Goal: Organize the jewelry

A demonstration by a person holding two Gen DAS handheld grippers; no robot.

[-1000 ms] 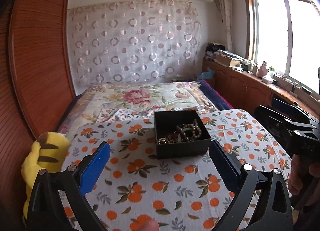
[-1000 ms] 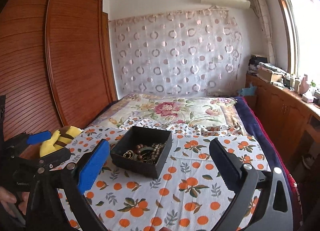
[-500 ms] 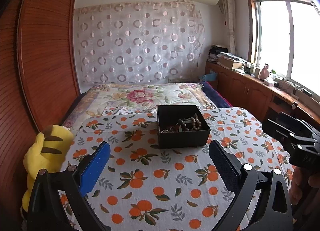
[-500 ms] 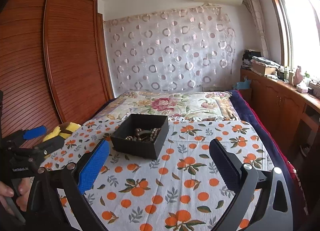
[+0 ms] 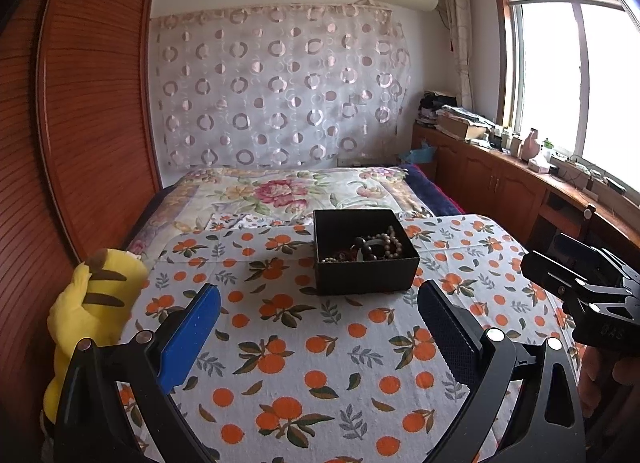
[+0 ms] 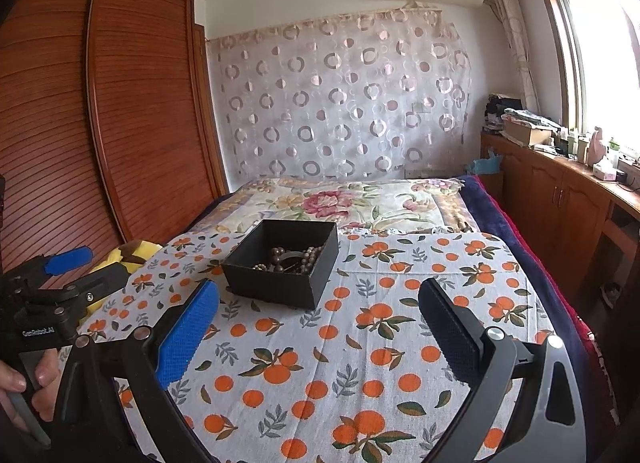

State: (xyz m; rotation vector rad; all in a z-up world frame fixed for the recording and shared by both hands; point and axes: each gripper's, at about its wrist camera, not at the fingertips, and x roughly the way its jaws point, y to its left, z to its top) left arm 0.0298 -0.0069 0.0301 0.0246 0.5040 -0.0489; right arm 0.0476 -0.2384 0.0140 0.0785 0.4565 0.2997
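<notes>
Two grippers hang above the near part of a table spread with an orange-print cloth (image 5: 304, 347), and neither touches anything. The left gripper (image 5: 318, 327) has its jaws spread wide with nothing between them; bare cloth fills the gap. The right gripper (image 6: 318, 325) is likewise released and carries nothing. In the left wrist view the right gripper's body shows at the right edge of the table; in the right wrist view the left gripper (image 6: 86, 267) shows at the left edge, held by a hand (image 6: 24, 379).

Bare cloth runs from both grippers to the black box (image 5: 366, 253), which sits on the far half of the table, near the far edge and well apart from either gripper. The box is open at the top. Bead bracelets (image 5: 376, 245) lie heaped inside it, toward its right and near walls. Bare cloth surrounds the box on the left, right and near sides.

A yellow plush toy (image 5: 92, 303) sits at the left edge of the table, well apart from the box. Beyond the far edge lies a bed with a floral quilt (image 5: 280, 191), flanked by a wooden wardrobe (image 5: 92, 103) on the left and a low cabinet (image 5: 496, 179) under the window on the right.
</notes>
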